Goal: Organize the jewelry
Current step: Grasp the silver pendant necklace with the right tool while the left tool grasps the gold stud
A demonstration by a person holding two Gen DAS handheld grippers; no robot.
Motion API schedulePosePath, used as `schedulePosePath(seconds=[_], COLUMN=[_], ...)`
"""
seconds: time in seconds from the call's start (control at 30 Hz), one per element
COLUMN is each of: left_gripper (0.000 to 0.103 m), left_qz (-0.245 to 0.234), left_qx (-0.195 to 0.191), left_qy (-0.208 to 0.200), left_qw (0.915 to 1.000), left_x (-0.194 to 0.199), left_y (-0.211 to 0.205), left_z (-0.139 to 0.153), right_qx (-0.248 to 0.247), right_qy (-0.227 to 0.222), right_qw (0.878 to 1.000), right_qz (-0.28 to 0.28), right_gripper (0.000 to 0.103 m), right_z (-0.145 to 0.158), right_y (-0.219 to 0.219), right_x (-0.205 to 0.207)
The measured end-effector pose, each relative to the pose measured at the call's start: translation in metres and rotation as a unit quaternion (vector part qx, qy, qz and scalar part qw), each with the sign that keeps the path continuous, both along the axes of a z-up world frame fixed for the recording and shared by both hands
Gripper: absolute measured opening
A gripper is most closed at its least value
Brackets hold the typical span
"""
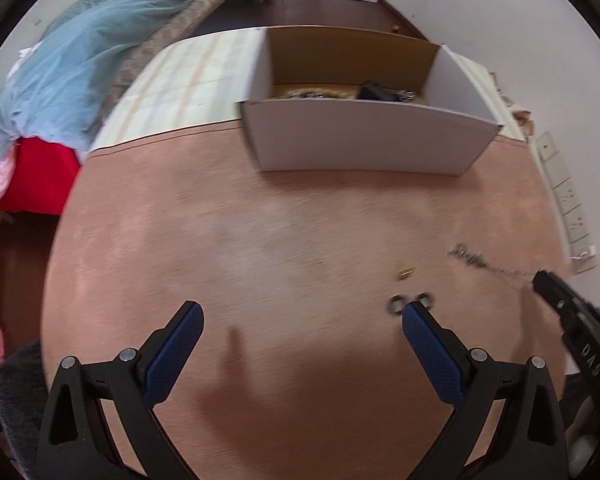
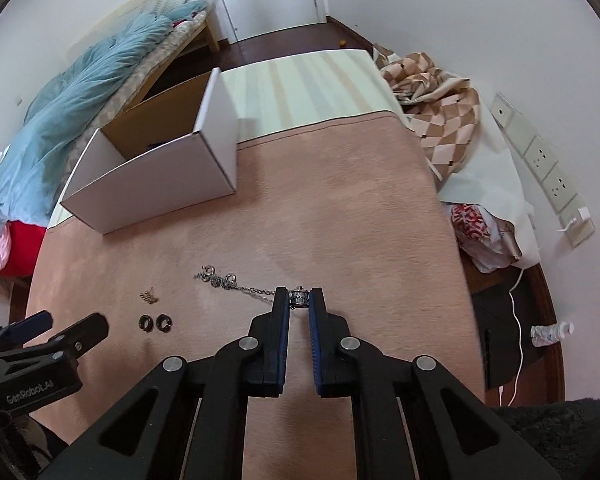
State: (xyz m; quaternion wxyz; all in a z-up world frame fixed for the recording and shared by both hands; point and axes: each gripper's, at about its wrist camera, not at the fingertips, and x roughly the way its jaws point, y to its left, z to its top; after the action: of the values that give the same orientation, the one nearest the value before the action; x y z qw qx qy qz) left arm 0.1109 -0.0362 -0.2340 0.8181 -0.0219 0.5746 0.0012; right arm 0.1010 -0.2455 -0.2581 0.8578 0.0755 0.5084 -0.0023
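Jewelry lies scattered on the pink cloth point(image 2: 340, 208). In the right wrist view we see a silver chain point(image 2: 236, 284) running from a tangle of links to a small silver charm point(image 2: 299, 298), and our right gripper point(image 2: 299, 300) is clamped on that charm, its fingers drawn close together. To the left lie two dark rings point(image 2: 155, 322) side by side and a small gold piece point(image 2: 149, 296) just beyond them.

The left wrist view shows what that one hides: inside the white box point(image 1: 364, 140) we make out more jewelry and a dark object on the floor of it. Here our left gripper point(image 1: 300, 312) hangs with fingers wide apart and nothing between them, its right finger point(image 1: 428, 344) in front of the rings point(image 1: 410, 302).
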Motion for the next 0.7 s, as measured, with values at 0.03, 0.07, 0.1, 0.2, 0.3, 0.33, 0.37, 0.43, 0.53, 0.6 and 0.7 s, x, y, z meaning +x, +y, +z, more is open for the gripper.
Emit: schedulePosePath(seconds=[0.03, 0.07, 0.1, 0.2, 0.3, 0.33, 0.37, 0.43, 0.53, 0.6, 0.7], left_gripper=[0.101, 0.101, 0.101, 0.096, 0.086, 0.082, 0.077, 0.068, 0.048, 0.035, 0.022], left_qz=[-0.004, -0.007, -0.011, -0.024, -0.036, -0.040, -0.044, -0.050, -0.058, -0.063, -0.070], left_qx=[-0.005, -0.009, -0.012, -0.013, -0.014, -0.014, -0.013, -0.010, -0.010, -0.010, -0.012], left_qy=[0.002, 0.002, -0.001, -0.005, -0.005, -0.005, -0.006, -0.004, -0.001, 0.001, -0.001], left_qw=[1.0000, 0.9999, 0.9999, 0.9996, 0.9992, 0.9991, 0.9989, 0.9987, 0.9982, 0.9979, 0.9974], left_x=[0.002, 0.005, 0.007, 0.011, 0.014, 0.016, 0.017, 0.019, 0.021, 0.023, 0.024], left_y=[-0.004, -0.009, -0.013, -0.026, -0.036, -0.039, -0.041, -0.046, -0.051, -0.053, -0.055], left_z=[-0.001, -0.002, -0.003, -0.004, -0.007, -0.008, -0.010, -0.012, -0.015, -0.017, -0.019], right_qx=[0.000, -0.001, -0.003, 0.000, 0.004, 0.004, 0.004, 0.005, 0.008, 0.009, 0.010], right_qy=[0.000, 0.001, 0.002, 0.006, 0.008, 0.007, 0.007, 0.008, 0.009, 0.010, 0.011], right_qw=[1.000, 1.000, 1.000, 1.000, 1.000, 1.000, 1.000, 1.000, 1.000, 1.000, 0.999], right_qz=[-0.003, -0.004, -0.006, -0.013, -0.017, -0.018, -0.020, -0.022, -0.026, -0.028, -0.032], right_gripper=[0.010, 0.010, 0.010, 0.010, 0.010, 0.010, 0.010, 0.010, 0.010, 0.010, 0.010], right_z=[0.000, -0.001, -0.002, -0.006, -0.007, -0.007, -0.007, -0.008, -0.009, -0.010, -0.011], right_y=[-0.002, -0.004, -0.005, -0.009, -0.012, -0.012, -0.013, -0.014, -0.017, -0.018, -0.021], right_x=[0.000, 0.000, 0.000, -0.001, -0.001, -0.001, 0.000, 0.001, 0.001, 0.001, 0.001])
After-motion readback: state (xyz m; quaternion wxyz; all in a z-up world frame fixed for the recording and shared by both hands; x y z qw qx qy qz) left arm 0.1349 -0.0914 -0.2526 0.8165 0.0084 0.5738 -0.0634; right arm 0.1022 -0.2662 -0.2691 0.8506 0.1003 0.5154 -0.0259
